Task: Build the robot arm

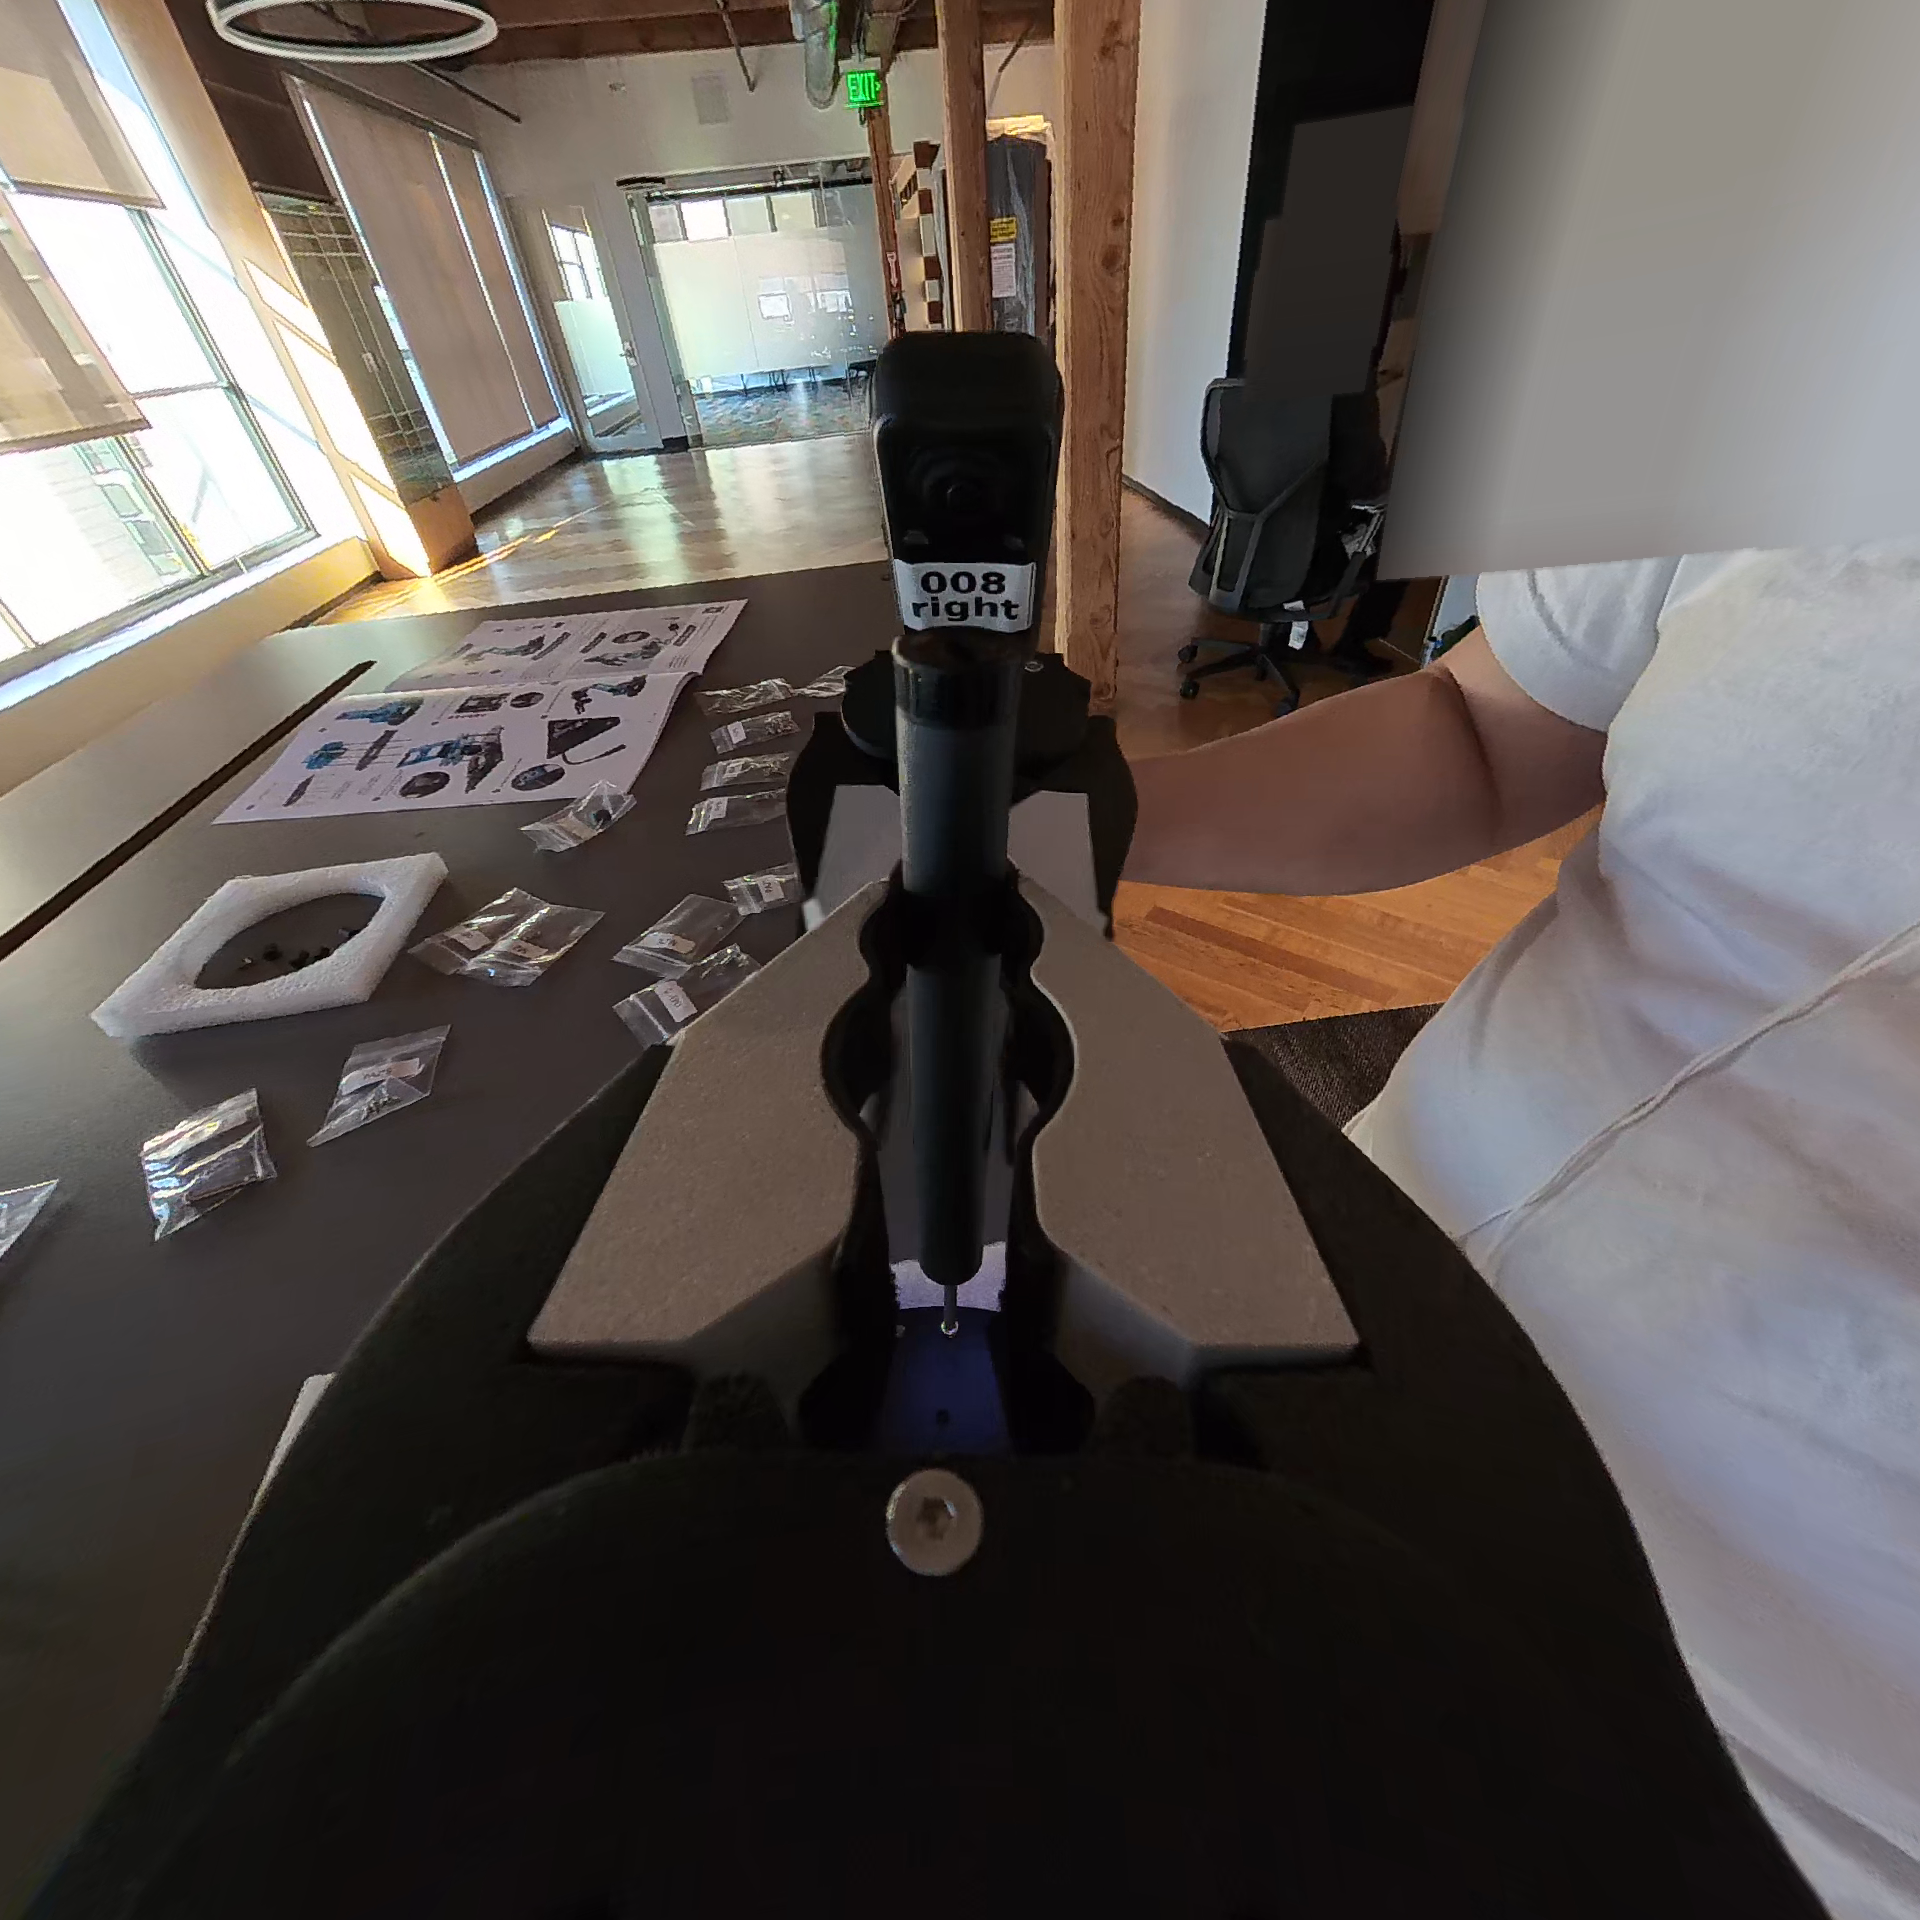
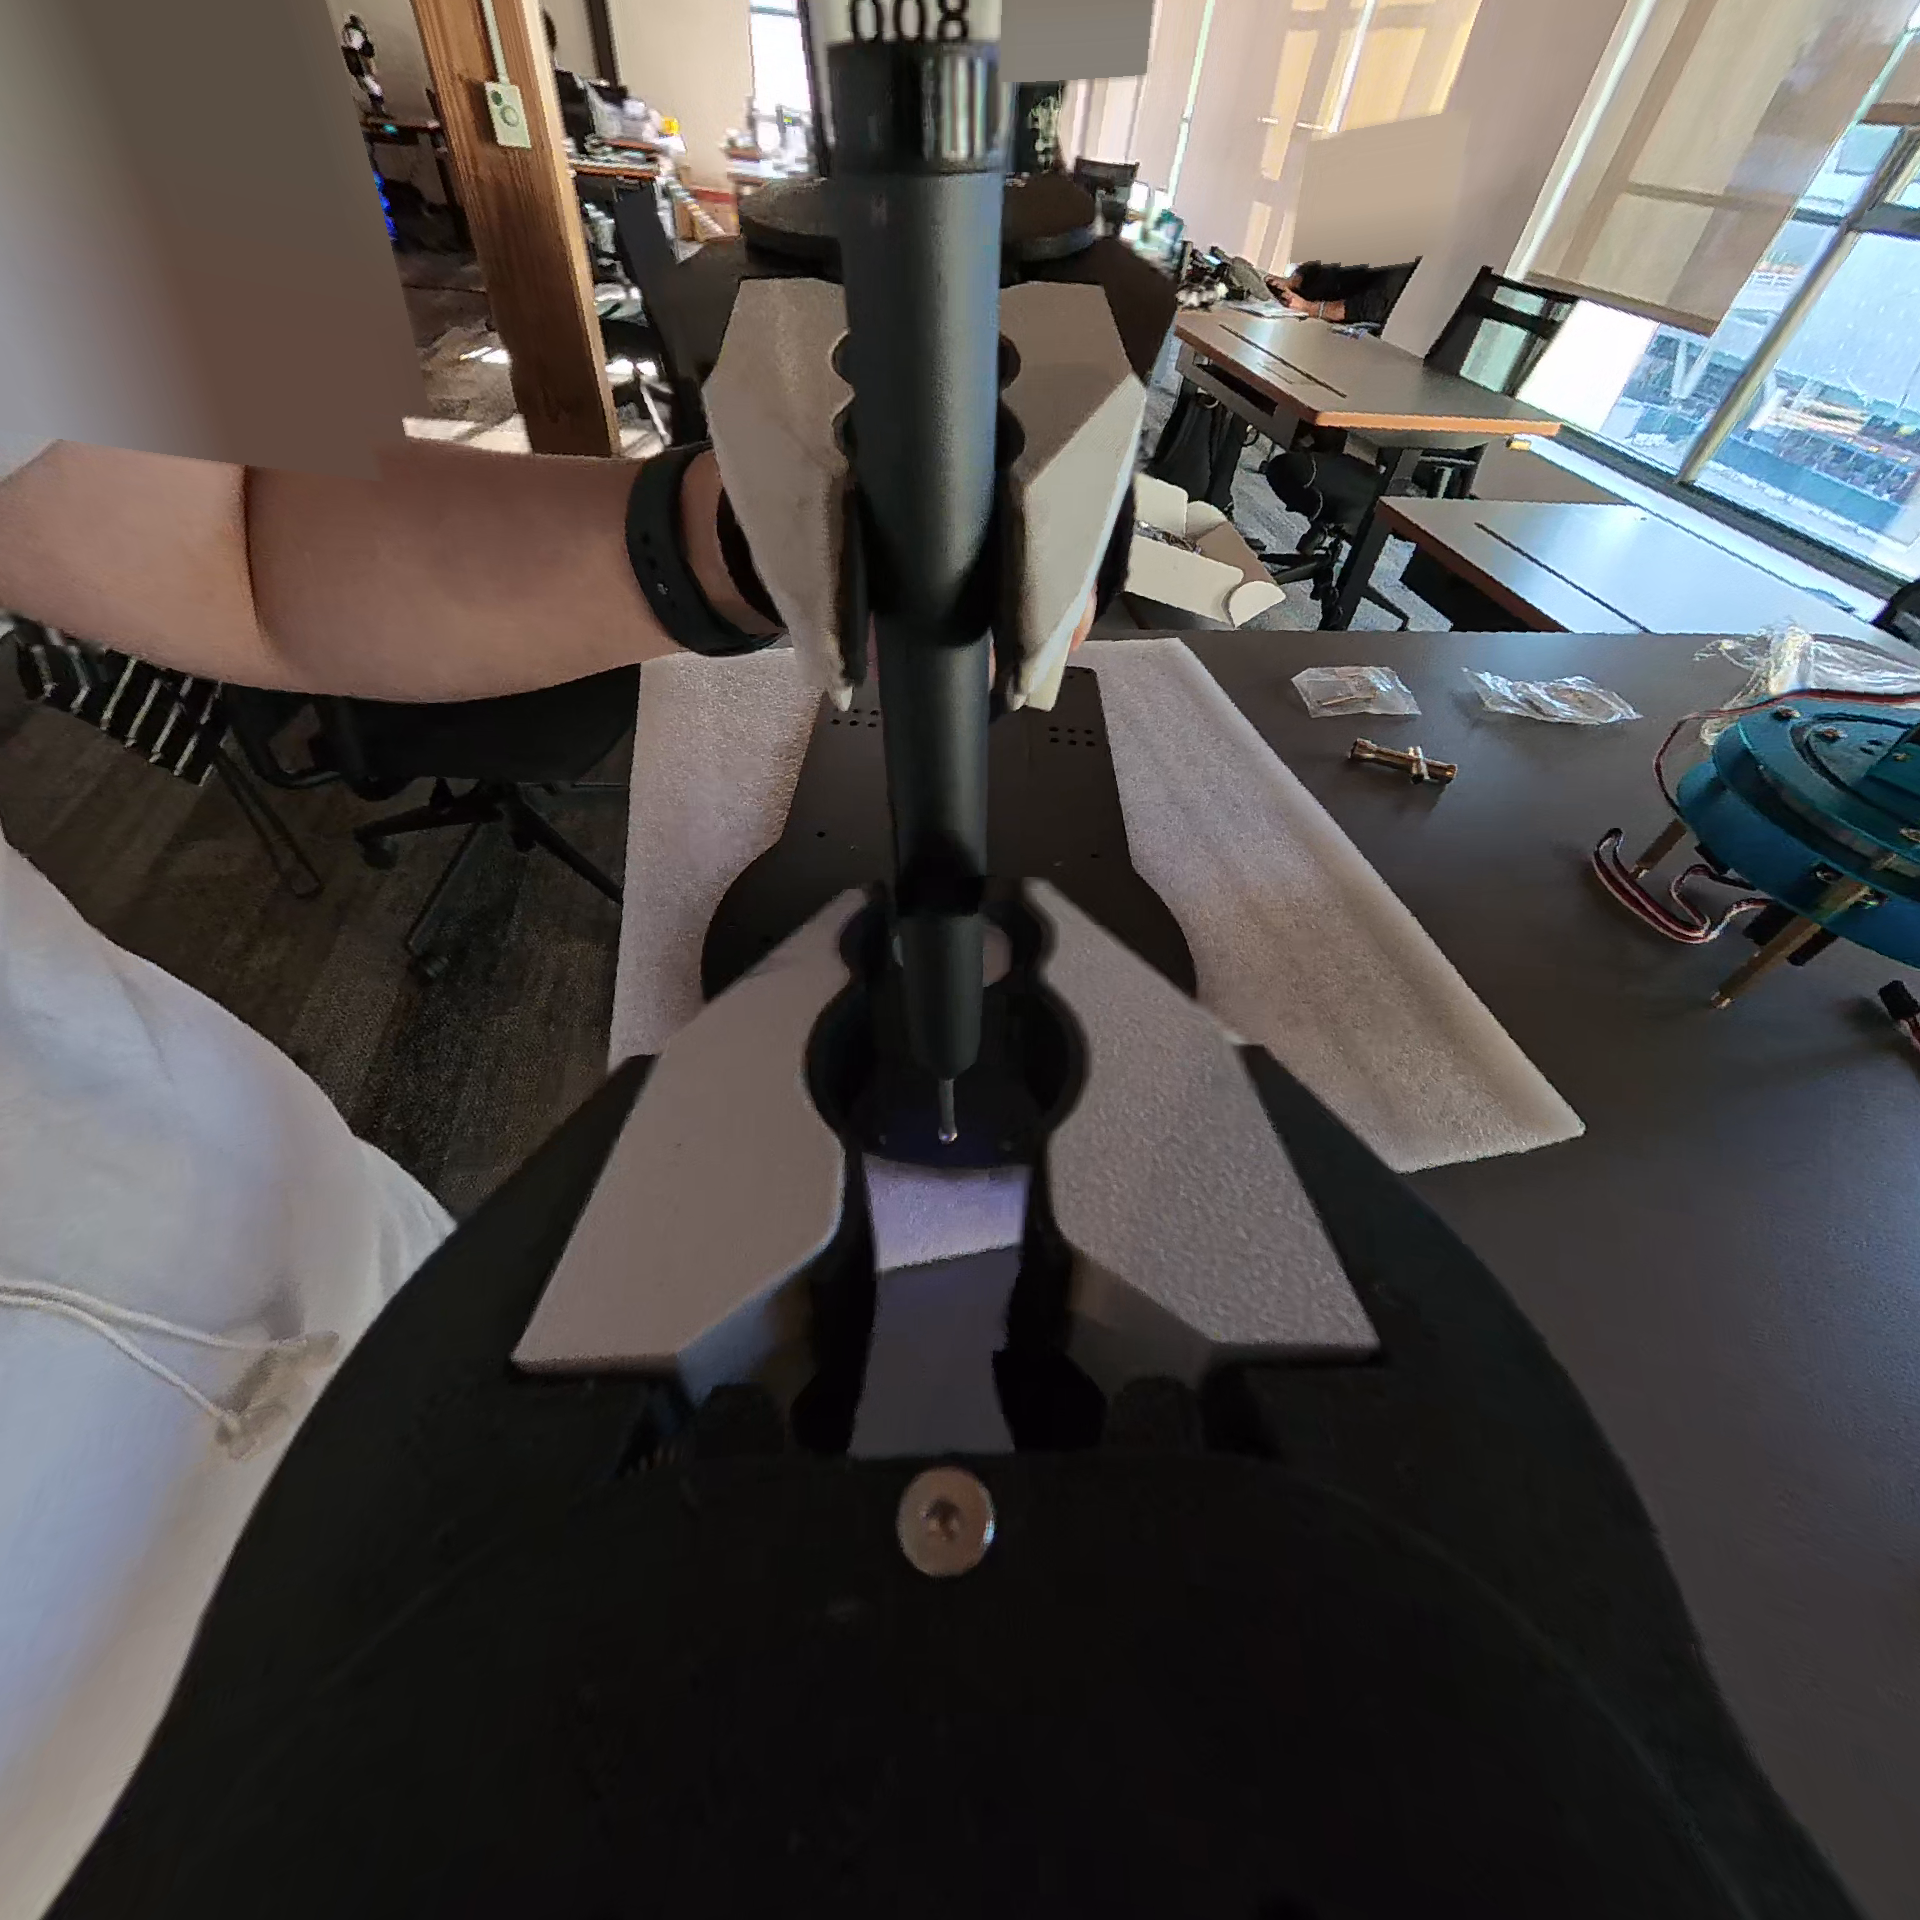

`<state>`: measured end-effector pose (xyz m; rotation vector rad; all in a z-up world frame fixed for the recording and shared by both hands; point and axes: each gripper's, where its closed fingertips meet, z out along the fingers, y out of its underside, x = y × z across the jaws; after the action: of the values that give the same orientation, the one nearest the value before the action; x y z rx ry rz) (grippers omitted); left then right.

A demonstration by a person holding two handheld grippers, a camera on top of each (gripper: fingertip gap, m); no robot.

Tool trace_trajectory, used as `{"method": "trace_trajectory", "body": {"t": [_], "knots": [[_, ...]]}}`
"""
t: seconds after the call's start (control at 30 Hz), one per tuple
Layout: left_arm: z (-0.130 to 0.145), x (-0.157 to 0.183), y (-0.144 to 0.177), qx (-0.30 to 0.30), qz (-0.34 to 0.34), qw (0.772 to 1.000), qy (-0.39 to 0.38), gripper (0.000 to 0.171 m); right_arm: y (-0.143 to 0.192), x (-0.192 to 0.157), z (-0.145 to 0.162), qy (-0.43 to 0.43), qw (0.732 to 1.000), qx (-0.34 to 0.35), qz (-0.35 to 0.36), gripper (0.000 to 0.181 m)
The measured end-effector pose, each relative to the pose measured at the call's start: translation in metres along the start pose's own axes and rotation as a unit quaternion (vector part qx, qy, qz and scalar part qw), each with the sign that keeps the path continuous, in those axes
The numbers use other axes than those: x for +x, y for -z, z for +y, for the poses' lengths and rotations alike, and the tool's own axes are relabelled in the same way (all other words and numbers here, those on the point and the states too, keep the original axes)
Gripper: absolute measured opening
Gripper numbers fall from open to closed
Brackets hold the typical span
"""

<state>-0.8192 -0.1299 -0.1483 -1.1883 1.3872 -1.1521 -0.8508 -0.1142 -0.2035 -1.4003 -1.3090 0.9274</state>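
Observation:
Both grippers are shut on one dark grey pen-shaped electric screwdriver (image 1: 951,1039). In the left wrist view my left gripper (image 1: 951,925) clamps its shaft, and the right gripper (image 1: 961,831) faces me behind it, fingers either side of the upper shaft. In the right wrist view my right gripper (image 2: 945,904) closes on the screwdriver (image 2: 925,416) near its tapered end, and the left gripper (image 2: 930,665) grips the shaft farther up. The bit tip (image 2: 945,1132) touches or hovers just over a dark blue round part (image 2: 987,1148) lit bluish.
A white foam sheet (image 2: 1299,883) carries a black plate (image 2: 821,810). A blue round assembly with wires (image 2: 1808,821), a brass standoff (image 2: 1403,764) and small bags (image 2: 1351,691) lie to the right. An open booklet (image 1: 499,717), several small bags (image 1: 509,935) and a foam frame (image 1: 135,1008) lie on the dark table. The tips of one gripper are about 6 centimeters away from the tips of the other.

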Motion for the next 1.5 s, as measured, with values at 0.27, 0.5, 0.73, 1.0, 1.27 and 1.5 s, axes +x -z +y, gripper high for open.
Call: {"method": "trace_trajectory", "body": {"t": [0.27,0.5,0.73,1.0,1.27,1.5], "knots": [[-0.019,-0.007,-0.006,0.013,-0.027,1.000,0.008,0.015,-0.007,0.004,-0.023,0.014,1.000,0.011,0.015,0.017],[-0.041,-0.038,-0.015,0.026,-0.101,0.987,0.124,0.060,0.024,0.020,-0.044,-0.063,0.998,-0.020,0.002,0.016],[0.071,-0.014,0.024,-0.106,-0.226,0.940,0.233,0.047,0.077,0.052,-0.008,-0.288,0.944,-0.155,-0.051,0.016],[0.142,0.013,0.043,-0.331,-0.357,0.854,0.183,0.066,0.103,0.071,0.074,-0.414,0.840,-0.339,-0.083,0.016],[0.157,0.013,0.027,-0.367,-0.372,0.821,0.231,0.069,0.092,0.071,0.116,-0.400,0.817,-0.408,-0.070,0.016],[0.157,0.011,0.029,-0.385,-0.365,0.808,0.257,0.062,0.084,0.069,0.127,-0.374,0.826,-0.422,-0.021,0.016]]}}
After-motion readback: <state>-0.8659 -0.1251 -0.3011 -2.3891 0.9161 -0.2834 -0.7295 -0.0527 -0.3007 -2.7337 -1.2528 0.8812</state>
